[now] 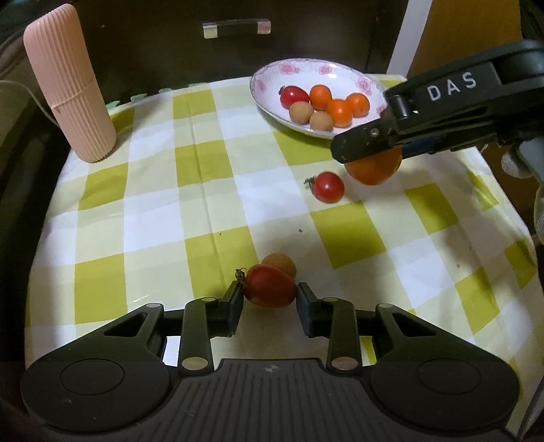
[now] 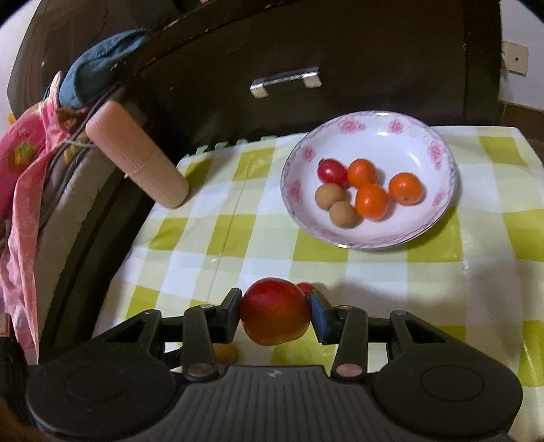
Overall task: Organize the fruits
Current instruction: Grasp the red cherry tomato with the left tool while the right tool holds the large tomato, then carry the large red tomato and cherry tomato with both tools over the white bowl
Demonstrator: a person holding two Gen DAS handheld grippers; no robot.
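My left gripper (image 1: pixel 270 294) is shut on a red cherry tomato (image 1: pixel 270 287) with a green stem, low over the checked cloth; a brown longan (image 1: pixel 279 262) lies just behind it. My right gripper (image 2: pixel 275 311) is shut on a red-orange fruit (image 2: pixel 274 311); in the left wrist view the fruit (image 1: pixel 374 168) hangs above the cloth by the plate. Another cherry tomato (image 1: pixel 328 187) lies on the cloth beneath it. The white floral plate (image 1: pixel 268 76) (image 2: pixel 418 136) holds a red tomato, three orange fruits and two longans.
A tall pink ribbed container (image 1: pixel 69 85) (image 2: pixel 136 158) stands at the table's back left. A dark cabinet with a metal handle (image 1: pixel 236 27) (image 2: pixel 285 81) rises behind the table. Clothes (image 2: pixel 23 176) are piled to the left. The cloth's edges drop off left and right.
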